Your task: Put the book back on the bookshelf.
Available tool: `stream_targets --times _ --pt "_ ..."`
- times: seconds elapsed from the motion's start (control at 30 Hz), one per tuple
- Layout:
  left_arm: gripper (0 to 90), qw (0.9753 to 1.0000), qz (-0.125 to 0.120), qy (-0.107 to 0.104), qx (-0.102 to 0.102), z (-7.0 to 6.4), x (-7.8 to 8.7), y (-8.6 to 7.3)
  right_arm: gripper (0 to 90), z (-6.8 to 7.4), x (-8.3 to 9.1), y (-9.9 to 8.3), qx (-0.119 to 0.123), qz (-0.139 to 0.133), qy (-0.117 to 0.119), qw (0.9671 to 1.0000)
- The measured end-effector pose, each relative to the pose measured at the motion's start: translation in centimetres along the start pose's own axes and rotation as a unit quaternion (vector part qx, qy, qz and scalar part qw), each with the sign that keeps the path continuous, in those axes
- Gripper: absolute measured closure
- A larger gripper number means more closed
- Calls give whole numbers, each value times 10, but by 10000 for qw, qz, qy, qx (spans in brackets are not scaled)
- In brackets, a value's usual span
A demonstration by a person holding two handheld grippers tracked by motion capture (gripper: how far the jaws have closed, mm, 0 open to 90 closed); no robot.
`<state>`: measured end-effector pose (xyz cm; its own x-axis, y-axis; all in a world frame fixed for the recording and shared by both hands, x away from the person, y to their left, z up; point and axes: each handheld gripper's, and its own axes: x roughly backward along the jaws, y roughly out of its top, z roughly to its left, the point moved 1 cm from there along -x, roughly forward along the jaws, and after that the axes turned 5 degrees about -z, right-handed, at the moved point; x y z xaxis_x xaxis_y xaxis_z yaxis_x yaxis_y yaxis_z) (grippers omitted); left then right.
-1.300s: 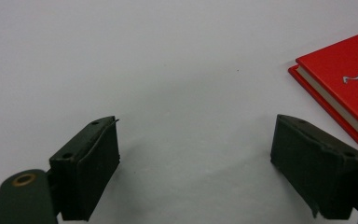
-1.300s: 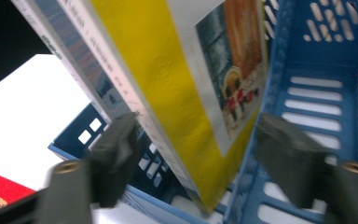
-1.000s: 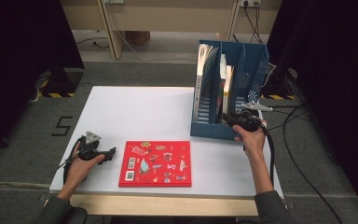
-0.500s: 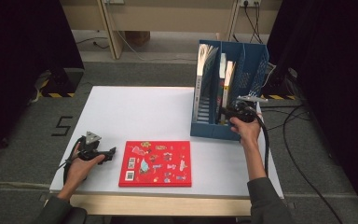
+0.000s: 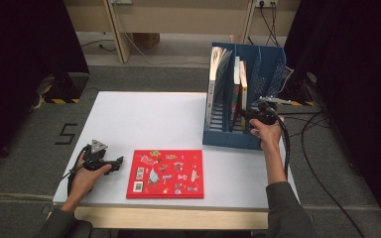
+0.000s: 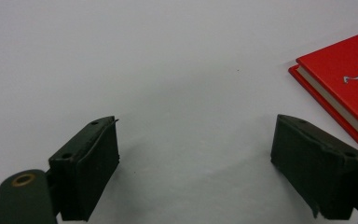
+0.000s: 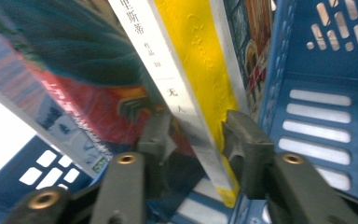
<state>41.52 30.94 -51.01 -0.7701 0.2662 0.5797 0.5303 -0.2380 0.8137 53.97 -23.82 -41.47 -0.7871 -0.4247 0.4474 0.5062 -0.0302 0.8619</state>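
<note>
Two grippers worked over the smooth white table: the right gripper had pushed further into the slotted blue plastic rack than a second before, while the left gripper had stayed on the tabletop beside the flat, glossy red book. The right gripper's black pads were clamped on the spine of the thin yellow book, which stood tilted in the rack between other books. The left gripper's jaws stood wide apart, holding nothing.
</note>
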Motion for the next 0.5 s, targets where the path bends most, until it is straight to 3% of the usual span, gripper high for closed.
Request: stream_targets --times 0.17,0.33,0.5 --pt "140 10000 2 -15 18 0 0 0 432 5 17 1 95 -49 34 9999" --pt "140 10000 6 -18 24 0 0 0 326 15 36 -6 -8 -76 329 9994" --pt "140 10000 3 -29 33 1 0 0 300 27 56 -17 176 -94 475 9987"
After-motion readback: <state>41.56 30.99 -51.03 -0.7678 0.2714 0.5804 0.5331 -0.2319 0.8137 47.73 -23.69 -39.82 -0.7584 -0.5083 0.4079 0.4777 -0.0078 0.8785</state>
